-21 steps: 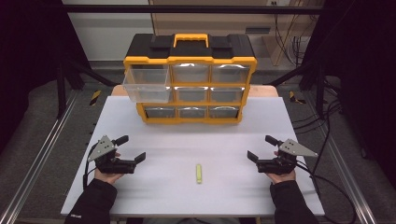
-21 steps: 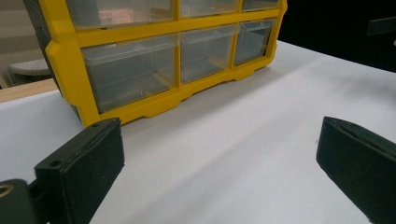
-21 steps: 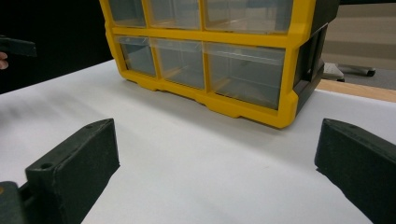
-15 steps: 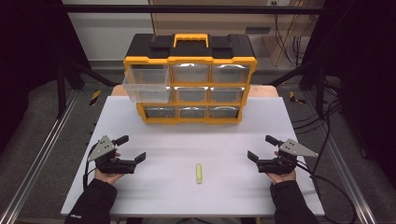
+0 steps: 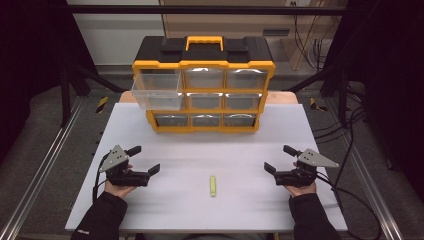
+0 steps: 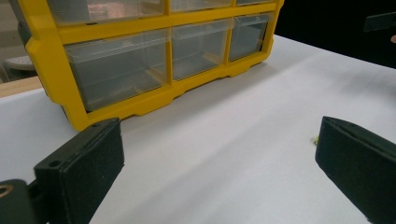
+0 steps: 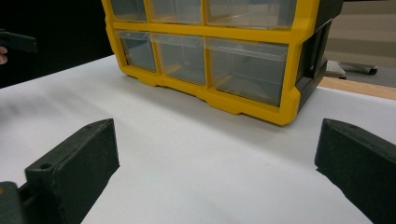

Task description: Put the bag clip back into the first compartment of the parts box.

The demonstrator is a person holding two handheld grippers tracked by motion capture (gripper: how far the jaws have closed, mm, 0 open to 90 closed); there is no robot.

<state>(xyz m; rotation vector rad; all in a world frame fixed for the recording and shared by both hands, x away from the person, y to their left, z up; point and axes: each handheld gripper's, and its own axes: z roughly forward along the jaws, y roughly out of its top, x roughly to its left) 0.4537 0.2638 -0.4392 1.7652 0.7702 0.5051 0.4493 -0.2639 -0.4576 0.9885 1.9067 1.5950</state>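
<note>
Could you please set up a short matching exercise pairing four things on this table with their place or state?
Things:
1. top-left drawer
2. yellow stick
3. left gripper
4. organizer

Places or states:
A. lying flat between the two grippers
B. pulled out, empty
C. standing at the table's far side
D. open, at the near left

Pairs: 1-B, 2-A, 3-D, 4-C

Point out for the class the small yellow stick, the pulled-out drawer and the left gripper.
small yellow stick [image 5: 213,186], high view, middle of its length.
pulled-out drawer [image 5: 157,92], high view, its clear front wall.
left gripper [image 5: 145,160], high view, midway between its open fingertips.
</note>
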